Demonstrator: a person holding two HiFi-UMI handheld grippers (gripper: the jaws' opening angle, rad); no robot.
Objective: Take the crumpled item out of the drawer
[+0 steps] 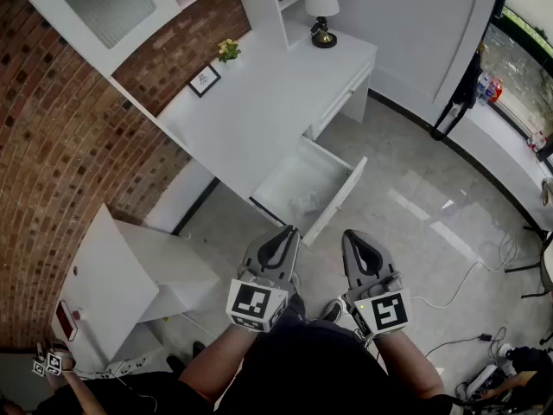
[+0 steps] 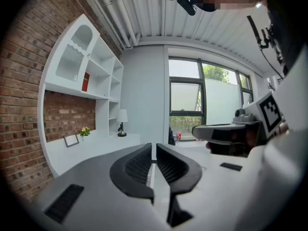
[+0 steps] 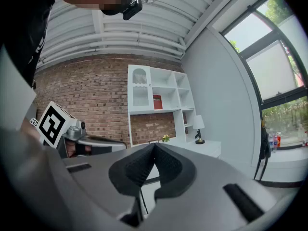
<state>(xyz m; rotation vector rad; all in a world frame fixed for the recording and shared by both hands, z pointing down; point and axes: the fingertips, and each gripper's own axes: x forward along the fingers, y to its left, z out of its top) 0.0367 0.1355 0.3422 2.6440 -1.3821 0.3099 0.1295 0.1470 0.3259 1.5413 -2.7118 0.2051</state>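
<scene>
In the head view the white desk [image 1: 259, 102] has one drawer [image 1: 339, 199] pulled out toward me. A pale crumpled item [image 1: 304, 201] lies faintly visible on the drawer's bottom. Both grippers are held side by side just in front of the drawer, above the floor. My left gripper [image 1: 289, 231] [image 2: 154, 146] has its jaws nearly together with only a thin slit and nothing between them. The right gripper [image 1: 349, 234] [image 3: 154, 145] has its tips touching and holds nothing. Each gripper view looks across the room and shows the other gripper beside it, not the drawer.
On the desk stand a lamp [image 1: 321, 7], a small picture frame [image 1: 204, 79] and yellow flowers [image 1: 228, 50]. A low white cabinet [image 1: 112, 284] stands at the left by the brick wall. Cables [image 1: 484, 266] run over the floor at the right.
</scene>
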